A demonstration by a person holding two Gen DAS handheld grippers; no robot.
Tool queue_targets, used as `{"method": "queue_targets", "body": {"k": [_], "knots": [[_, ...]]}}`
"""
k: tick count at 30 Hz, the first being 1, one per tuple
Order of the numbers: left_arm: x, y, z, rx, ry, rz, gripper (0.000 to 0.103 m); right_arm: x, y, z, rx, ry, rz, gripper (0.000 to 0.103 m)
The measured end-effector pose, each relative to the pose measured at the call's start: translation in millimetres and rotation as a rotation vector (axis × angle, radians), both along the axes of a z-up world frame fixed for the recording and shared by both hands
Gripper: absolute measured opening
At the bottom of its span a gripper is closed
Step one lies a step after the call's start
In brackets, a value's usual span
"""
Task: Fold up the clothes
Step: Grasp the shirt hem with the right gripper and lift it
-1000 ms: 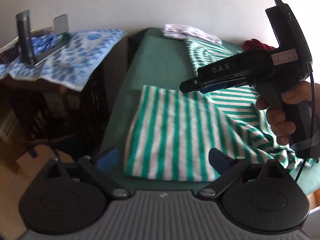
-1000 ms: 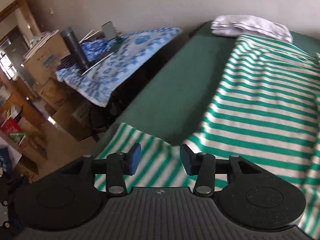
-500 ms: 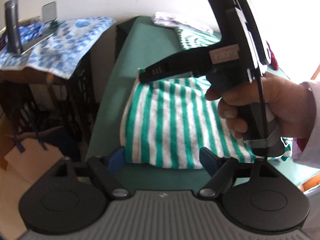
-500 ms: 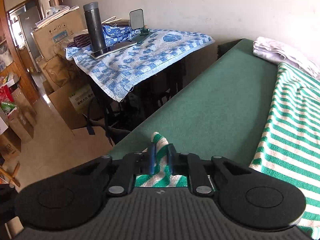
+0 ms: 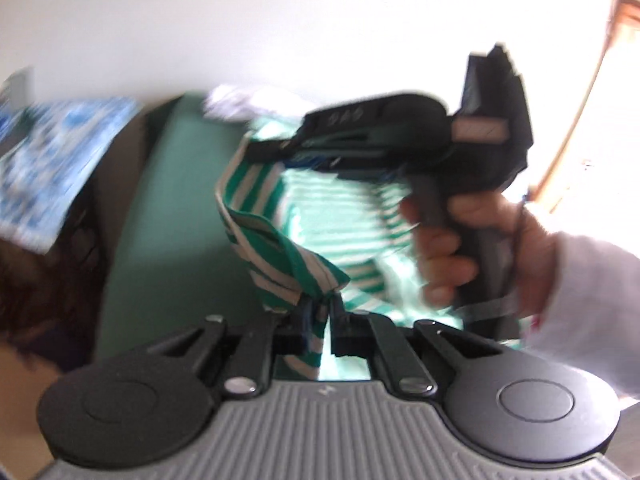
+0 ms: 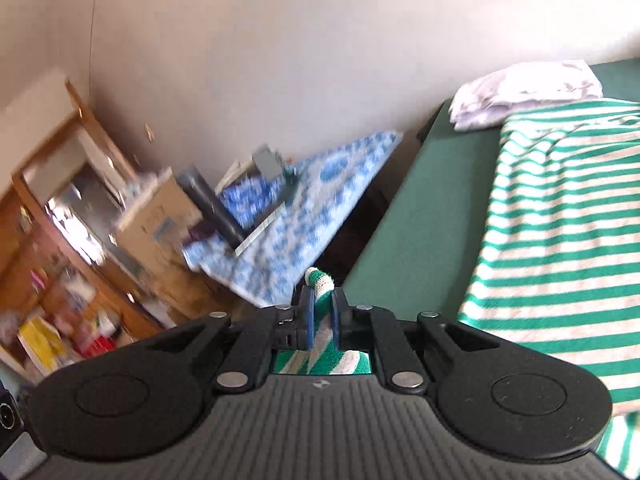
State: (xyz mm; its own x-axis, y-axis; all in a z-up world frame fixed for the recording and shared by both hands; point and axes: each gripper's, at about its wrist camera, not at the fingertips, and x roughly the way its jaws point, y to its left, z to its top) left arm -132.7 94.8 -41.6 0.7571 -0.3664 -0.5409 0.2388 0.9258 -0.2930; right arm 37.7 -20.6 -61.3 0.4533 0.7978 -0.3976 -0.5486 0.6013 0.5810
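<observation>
On the far left of the left wrist view a blue and white cloth (image 5: 52, 168) lies blurry, and next to it runs the green table (image 5: 172, 184). In the middle, the striped shirt (image 5: 276, 248) — green and white — lifts up off the table in a twisted fold. The left gripper (image 5: 320, 316) pinches the shirt's edge tight between its pads. Further right, a hand (image 5: 472, 240) in a white sleeve (image 5: 592, 304) holds the right gripper by its black handle, up over the shirt.

In the right wrist view a wooden shelf (image 6: 60, 216) and a cardboard box (image 6: 160, 220) stand on the left, beside the blue cloth. In the middle the right gripper (image 6: 320, 312) pinches a bit of the striped shirt, which pokes out past its tips. To the right the rest of the shirt lies flat on the green table — a folded white cloth (image 6: 524, 96) touches its far end.
</observation>
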Motion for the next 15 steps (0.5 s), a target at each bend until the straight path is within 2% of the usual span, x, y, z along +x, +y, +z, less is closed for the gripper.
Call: {"method": "queue_targets", "body": {"k": [4,8,12,15], "knots": [[6.4,-50.9,24.1,-0.002,-0.066,-0.157,0.001,3.8,-62.6,14.3,0.136,0.017,-0.077,0.009],[14.7,-110.6,21.8,0.008,-0.043,-0.296,0.001,5.2,-131.2,16.8,0.234,0.057,-0.171,0.009],[26.5,-164.2,12.4,0.025,0.009,-0.378,0.005,3.8,-191.2,4.2,0.248,0.103,-0.276,0.009],[32.1,-190.1,6.2,0.043,0.039,-0.372,0.010,2.6,-227.6,-7.9,0.221,0.139,-0.350,0.020]]}}
